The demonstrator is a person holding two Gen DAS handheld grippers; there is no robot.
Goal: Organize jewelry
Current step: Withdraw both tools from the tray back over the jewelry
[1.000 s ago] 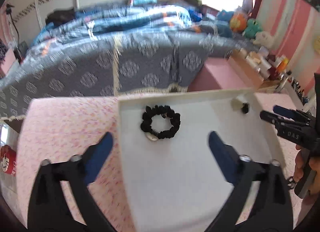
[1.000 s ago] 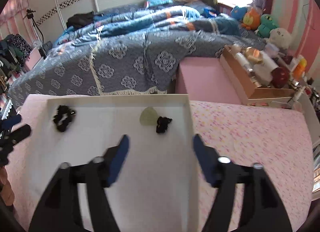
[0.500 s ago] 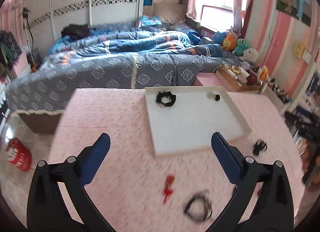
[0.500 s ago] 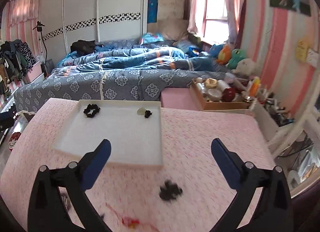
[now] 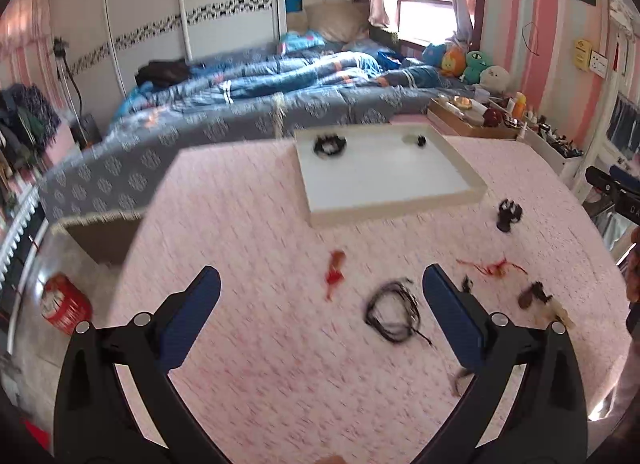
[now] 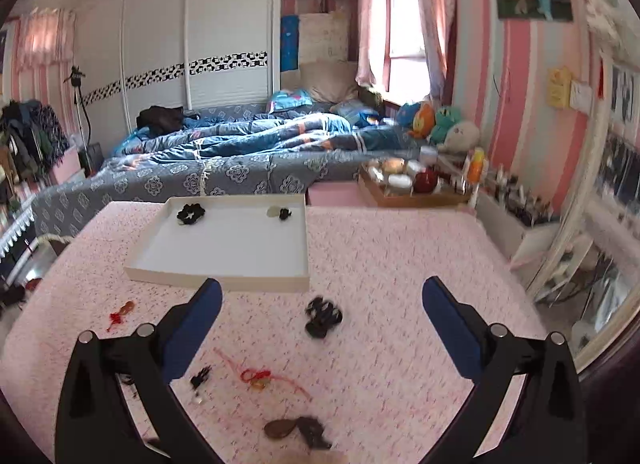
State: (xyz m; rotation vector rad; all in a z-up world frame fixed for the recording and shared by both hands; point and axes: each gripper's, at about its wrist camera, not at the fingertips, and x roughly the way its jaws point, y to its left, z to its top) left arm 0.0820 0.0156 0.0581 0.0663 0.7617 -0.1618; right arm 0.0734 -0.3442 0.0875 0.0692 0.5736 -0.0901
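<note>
A bedroom with pink-striped walls and a blue-quilted bed point(image 6: 240, 159) lies behind a table spread with a pink speckled cloth point(image 5: 248, 223). On the cloth sits a shallow white tray point(image 6: 160, 272), the largest of the task's things — stiff, light, likely card or foam. It already holds a black scrunchie point(image 6: 191, 213) at its 11 o'clock corner and a small dark piece point(image 6: 284, 213) near 1 o'clock.

The rest is loose on the cloth, just in front of the tray. From the left wrist view, a black cord necklace point(image 5: 394, 310) lies coiled at 1 o'clock from the left gripper point(image 5: 320, 308) — limp and tangle-prone, best pinched where several strands bunch together. A black claw clip point(image 6: 322, 316) sits at 12 o'clock from the right gripper point(image 6: 320, 308); hard and springy, it should take a grip across its body. A red string charm point(image 6: 260, 376) trails toward 6 o'clock — thin, soft, easy to miss, so the knotted middle is the place to nip. A small red piece point(image 5: 334, 272) lies left of the cord, and a brown pendant point(image 6: 278, 428) nearest the right wrist camera looks smooth, possibly slippery.

Both grippers hover with fingers wide apart, holding nothing.
</note>
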